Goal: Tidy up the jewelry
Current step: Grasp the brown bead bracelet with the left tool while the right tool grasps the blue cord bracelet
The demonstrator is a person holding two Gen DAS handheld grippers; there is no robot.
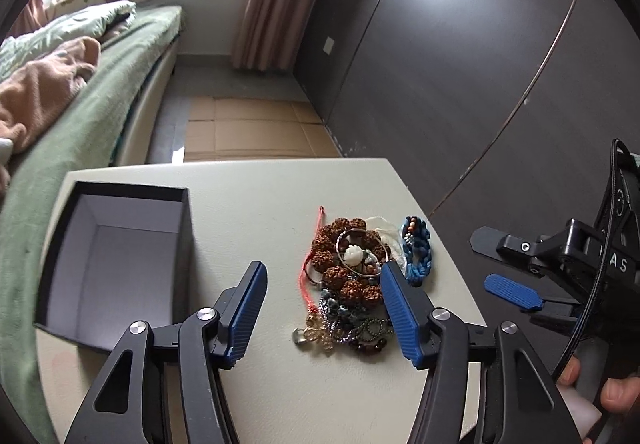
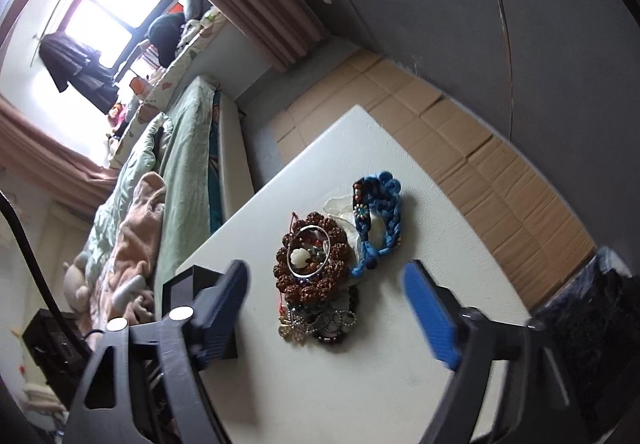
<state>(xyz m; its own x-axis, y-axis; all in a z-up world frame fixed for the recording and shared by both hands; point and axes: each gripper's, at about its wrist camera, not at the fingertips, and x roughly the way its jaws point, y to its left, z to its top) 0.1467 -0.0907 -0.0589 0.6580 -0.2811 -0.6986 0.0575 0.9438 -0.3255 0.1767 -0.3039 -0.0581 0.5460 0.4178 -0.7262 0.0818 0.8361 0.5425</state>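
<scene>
Two grippers: both in view, both held above the table (image 1: 260, 195), tilted down toward it.
Left gripper (image 1: 324, 308): jaws apart, part-way open, nothing between the pads. Blue pads (image 1: 248, 320) straddle the near end of the jewelry pile as seen from the left wrist cam; can't tell if the right-hand pad touches the beads or just sits in front of them.
Right gripper (image 2: 328, 308): jaws wide apart, nothing gripped. Frame blurred on the fingers. From the right wrist cam the pile lies ahead, between the two fingers. Also seen at the right edge of the left cam (image 1: 506, 268), off the table edge, jaws apart.
Hand (image 1: 600, 392): fingertips visible bottom right of left cam, on the right gripper's handle.
Jewelry pile (image 1: 352, 280): on the table, right of centre, well apart from the box.
Brown bead bracelet (image 1: 340, 268): large knobbly beads in a ring, mid-pile.
Metal bangle (image 1: 362, 254): lies on top of the brown beads, white flower piece (image 1: 354, 255) inside it.
Red cord (image 1: 310, 276): along the left side of the pile.
Blue braided band (image 1: 418, 252): right side of pile, just beside the brown beads; white cloth bit under it.
Small chains and dark beads (image 1: 348, 328): near end of pile, tangled.
Box (image 1: 108, 264): black outside, pale inside, open top, empty; left part of table, next to the bed (image 1: 92, 115).
</scene>
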